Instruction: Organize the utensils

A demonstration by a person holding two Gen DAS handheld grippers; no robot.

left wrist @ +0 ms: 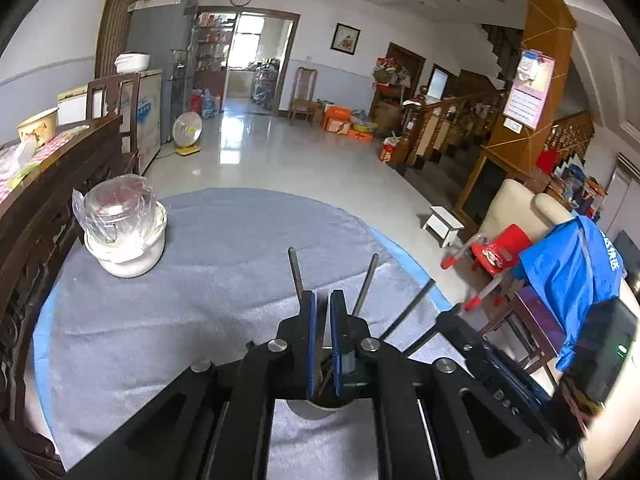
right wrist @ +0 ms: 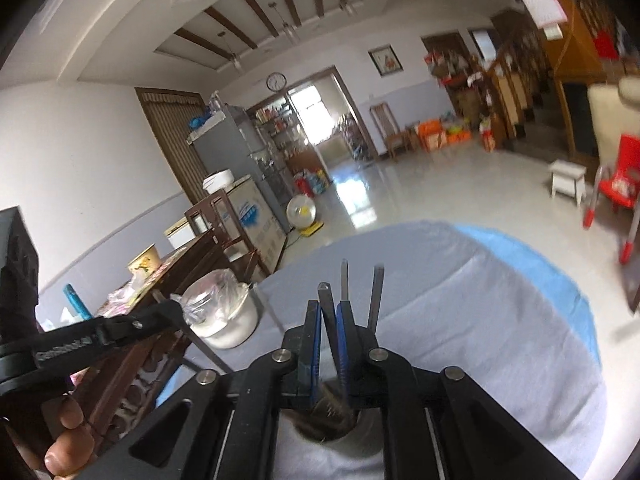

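Right claw (right wrist: pixel 329 312) is clamped on a chopstick (right wrist: pixel 328 308) directly over the metal holder cup (right wrist: pixel 360 436); left claw (left wrist: pixel 323 300) is clenched, holding nothing I can see. Lower it straight in, then release so nothing tips.

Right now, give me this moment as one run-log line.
left tool shut, over metal cup | right tool shut on chopstick | phase: lowering not confirmed

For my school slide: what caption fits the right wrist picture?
Right gripper holds a chopstick over a cup on the table.
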